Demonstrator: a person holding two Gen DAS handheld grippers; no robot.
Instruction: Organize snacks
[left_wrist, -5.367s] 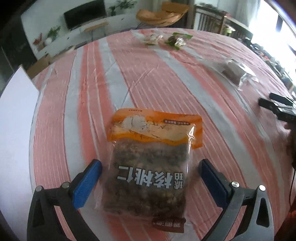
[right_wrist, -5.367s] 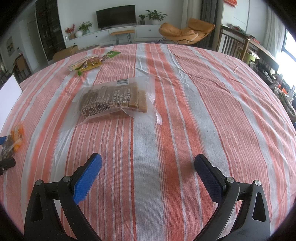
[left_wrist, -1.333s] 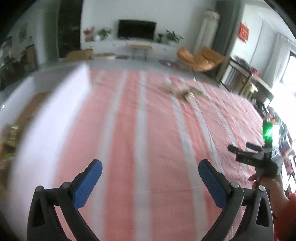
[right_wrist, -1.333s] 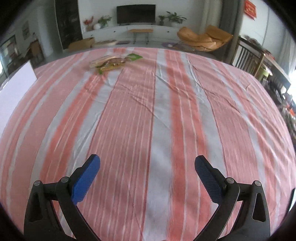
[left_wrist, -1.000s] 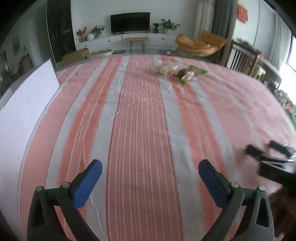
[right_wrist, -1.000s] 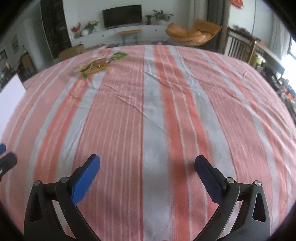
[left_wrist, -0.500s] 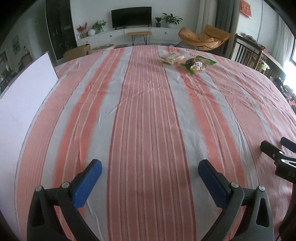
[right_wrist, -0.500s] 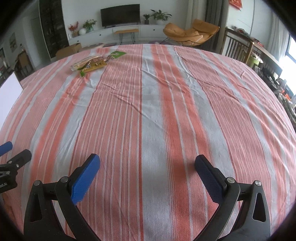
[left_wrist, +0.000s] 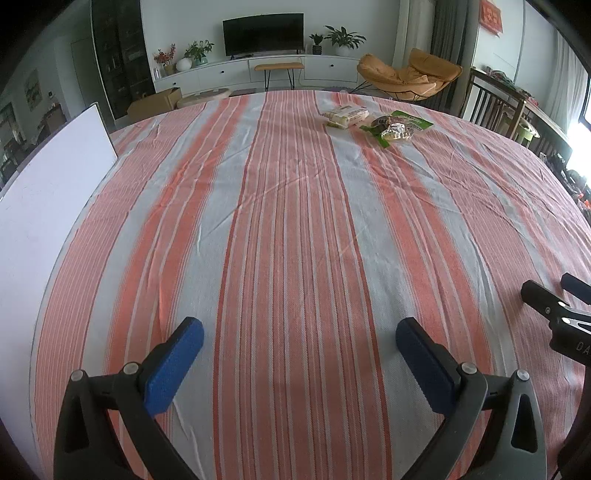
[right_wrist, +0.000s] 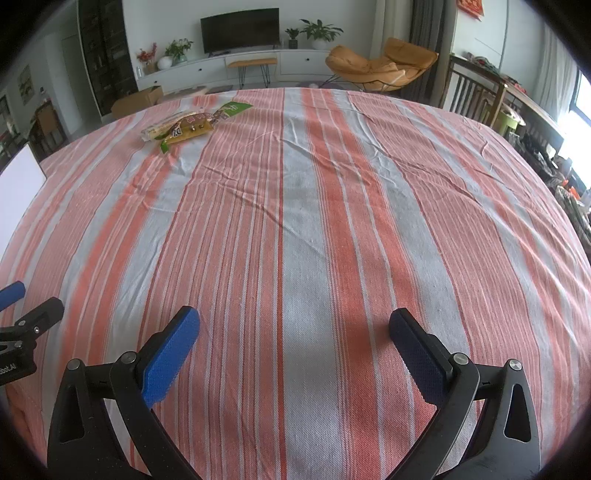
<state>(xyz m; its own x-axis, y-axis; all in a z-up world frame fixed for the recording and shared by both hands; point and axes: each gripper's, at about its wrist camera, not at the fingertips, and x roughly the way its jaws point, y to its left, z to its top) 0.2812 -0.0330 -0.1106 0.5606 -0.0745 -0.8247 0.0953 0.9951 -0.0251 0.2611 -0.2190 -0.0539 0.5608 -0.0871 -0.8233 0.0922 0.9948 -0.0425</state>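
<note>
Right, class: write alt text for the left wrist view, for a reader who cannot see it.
The open left gripper hovers over a table covered in an orange and grey striped cloth. Two snack packets lie at its far end. A white box stands at the left edge, and the right gripper shows at the right.

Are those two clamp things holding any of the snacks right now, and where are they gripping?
Nothing is held. The left gripper and the right gripper both have open jaws over bare tablecloth; the snack packets lie far across the table.
</note>
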